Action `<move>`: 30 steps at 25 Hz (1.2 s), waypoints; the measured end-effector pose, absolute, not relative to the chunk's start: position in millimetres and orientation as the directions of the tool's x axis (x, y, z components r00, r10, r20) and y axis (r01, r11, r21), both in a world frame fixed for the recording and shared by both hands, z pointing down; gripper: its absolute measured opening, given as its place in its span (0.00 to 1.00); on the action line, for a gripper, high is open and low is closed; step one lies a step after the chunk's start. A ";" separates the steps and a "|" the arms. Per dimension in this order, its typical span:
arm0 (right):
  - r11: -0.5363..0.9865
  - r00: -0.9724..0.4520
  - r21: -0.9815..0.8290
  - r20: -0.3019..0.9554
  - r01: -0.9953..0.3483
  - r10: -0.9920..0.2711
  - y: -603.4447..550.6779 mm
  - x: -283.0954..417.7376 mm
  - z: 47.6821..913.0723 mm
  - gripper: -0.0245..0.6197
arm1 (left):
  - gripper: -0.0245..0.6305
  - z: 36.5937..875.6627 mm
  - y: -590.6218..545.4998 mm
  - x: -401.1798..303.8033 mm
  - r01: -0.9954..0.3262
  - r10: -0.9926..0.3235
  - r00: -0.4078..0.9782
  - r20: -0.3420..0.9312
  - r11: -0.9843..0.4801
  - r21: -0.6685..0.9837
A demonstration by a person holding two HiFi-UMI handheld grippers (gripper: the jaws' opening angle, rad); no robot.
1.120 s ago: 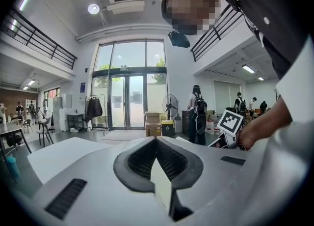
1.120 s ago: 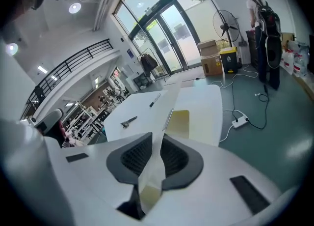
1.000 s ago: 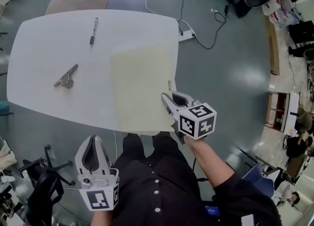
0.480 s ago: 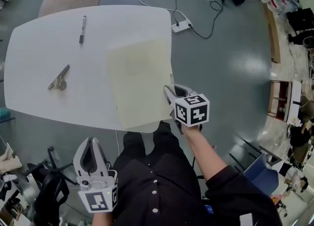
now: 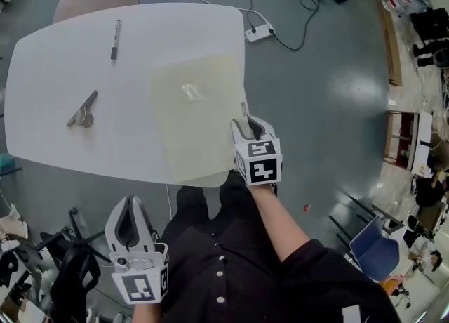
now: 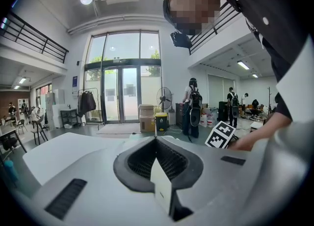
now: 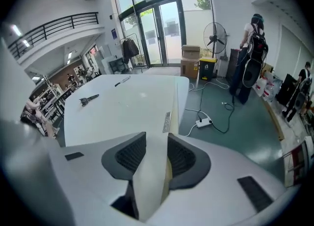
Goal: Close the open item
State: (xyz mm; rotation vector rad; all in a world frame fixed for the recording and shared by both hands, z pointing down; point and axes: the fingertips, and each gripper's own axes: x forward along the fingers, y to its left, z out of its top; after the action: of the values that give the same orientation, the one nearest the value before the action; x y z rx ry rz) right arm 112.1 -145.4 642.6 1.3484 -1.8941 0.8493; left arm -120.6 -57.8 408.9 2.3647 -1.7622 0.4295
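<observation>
Now on the table: a white table (image 5: 56, 69) holds a pale yellow folder (image 5: 196, 114), a black pen (image 5: 114, 30) and a grey metal tool (image 5: 82, 111).
Folder: it lies flat at the right side of the table, close to the person. Its near corner hangs a little over the table's edge.
Right claw: the right gripper (image 5: 245, 126) points down at the folder's right edge. Its jaws have just been opening. The edge of the folder stands between them, but they no longer squeeze it.
Left claw: the left gripper (image 5: 131, 206) is held low by the person's side, well away from the table. Its jaws are closed together with nothing in them.
Pen and tool: both sit on the far left part of the table, well apart from the folder.
Floor: a white power strip (image 5: 257, 33) with cables lies past the table.
</observation>
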 end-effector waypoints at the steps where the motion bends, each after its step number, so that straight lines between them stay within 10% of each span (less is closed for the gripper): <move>1: 0.260 -0.245 -0.117 0.804 -0.959 -0.542 -146.1 112.7 642.7 0.29 | 0.06 408.9 -58.5 -120.9 -0.955 -0.909 0.264 0.322 -0.293 -0.042; 9: 0.427 -0.148 0.185 0.759 -0.885 -0.635 -150.7 109.3 635.7 0.24 | 0.06 410.6 -58.9 -124.3 -0.955 -0.906 0.265 0.331 -0.294 -0.040; 30: 0.381 -0.400 -0.230 0.791 -0.896 -0.463 -153.5 114.1 653.1 0.08 | 0.06 417.3 -57.3 -113.4 -0.951 -0.897 0.276 0.345 -0.307 -0.037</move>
State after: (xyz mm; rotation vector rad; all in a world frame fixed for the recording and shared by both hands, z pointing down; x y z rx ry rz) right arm 114.1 -153.5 653.1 1.1646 -2.0118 0.8829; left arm -113.4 -57.3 417.3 2.3630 -1.7315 0.4538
